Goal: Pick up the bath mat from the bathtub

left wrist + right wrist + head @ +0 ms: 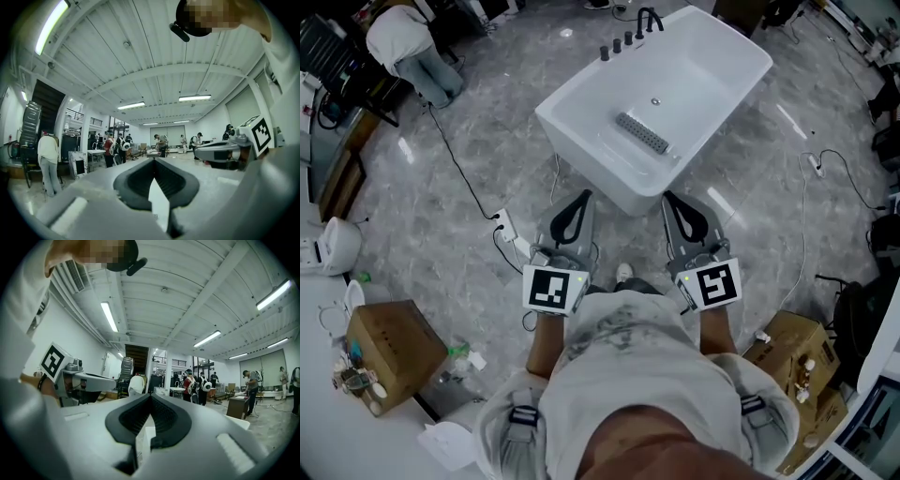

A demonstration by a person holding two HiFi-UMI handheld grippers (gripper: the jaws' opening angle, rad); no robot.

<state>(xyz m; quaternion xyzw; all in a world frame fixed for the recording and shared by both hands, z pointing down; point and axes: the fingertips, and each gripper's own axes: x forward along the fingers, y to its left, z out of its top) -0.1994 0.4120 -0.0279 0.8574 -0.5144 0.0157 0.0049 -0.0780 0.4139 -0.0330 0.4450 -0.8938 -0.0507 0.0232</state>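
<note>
The left gripper (583, 197) and right gripper (669, 199), both closed on nothing, were held level side by side just short of the white bathtub (609, 173), apparently lined up to reach the grey bath mat (642, 133) lying on its bottom.

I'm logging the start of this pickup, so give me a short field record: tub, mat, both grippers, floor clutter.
tub: white rectangular bathtub, standing on the grey marbled floor ahead of the person
mat: grey ribbed bath mat, lying on the tub bottom, untouched
taps: black fittings at the tub's far end
left gripper: jaws together, nothing between them, pointed toward the tub
right gripper: jaws together, nothing between them, pointed toward the tub
clutter: brown cardboard box at the left, another cardboard box at the right
</note>
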